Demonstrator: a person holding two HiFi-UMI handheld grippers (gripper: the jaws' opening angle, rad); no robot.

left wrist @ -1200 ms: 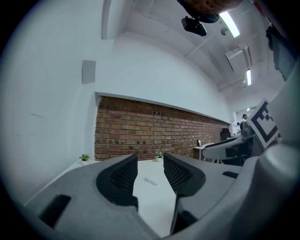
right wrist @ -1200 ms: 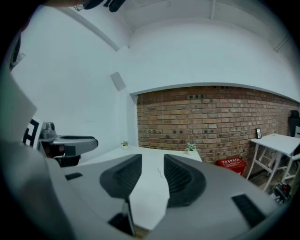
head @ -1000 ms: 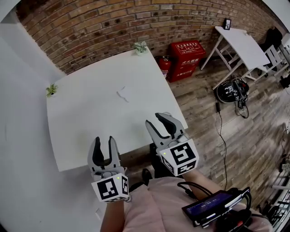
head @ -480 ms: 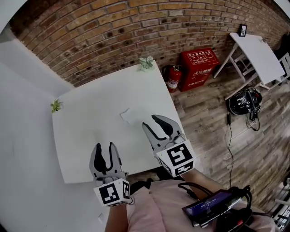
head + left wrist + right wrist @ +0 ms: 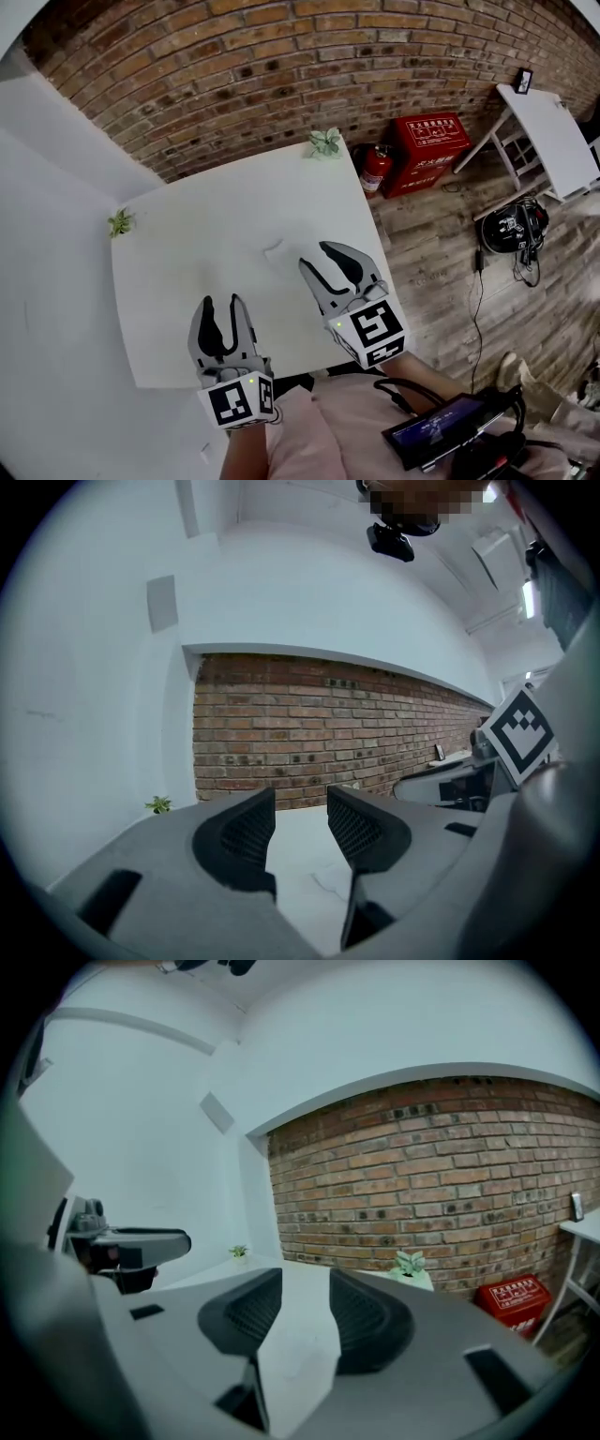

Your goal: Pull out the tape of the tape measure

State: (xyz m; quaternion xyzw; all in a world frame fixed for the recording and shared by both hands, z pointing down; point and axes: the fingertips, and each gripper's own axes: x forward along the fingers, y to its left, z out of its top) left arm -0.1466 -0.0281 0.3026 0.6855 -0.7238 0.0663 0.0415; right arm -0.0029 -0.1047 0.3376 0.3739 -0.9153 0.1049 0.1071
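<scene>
The left gripper [image 5: 300, 803] has its two dark ribbed jaws released, a clear gap between them and nothing in it; only the bare top of the white square table [image 5: 292, 860] shows through. The right gripper [image 5: 305, 1279] is likewise unclenched and empty, the same tabletop visible between its pads.

In the head view the left gripper [image 5: 220, 305] hangs over the table's [image 5: 187, 234] near edge. The right gripper [image 5: 319, 255] sits further in, over the near right part.

Just beyond the right gripper's tips, toward the table's middle, lies a small whitish object [image 5: 275, 249]. It is too small and pale against the top to say whether it is the tape measure; no tape can be made out.

A small green potted plant [image 5: 324, 142] stands on the table's far right corner and another plant [image 5: 119, 223] on its far left corner. Beyond the table rises a red-brown brick wall [image 5: 281, 66]. Right of the table, on the wooden floor, stand a red fire extinguisher [image 5: 375, 169] and a red box [image 5: 434, 141]. A dark screened device [image 5: 441, 431] is cut off at the frame's bottom.
</scene>
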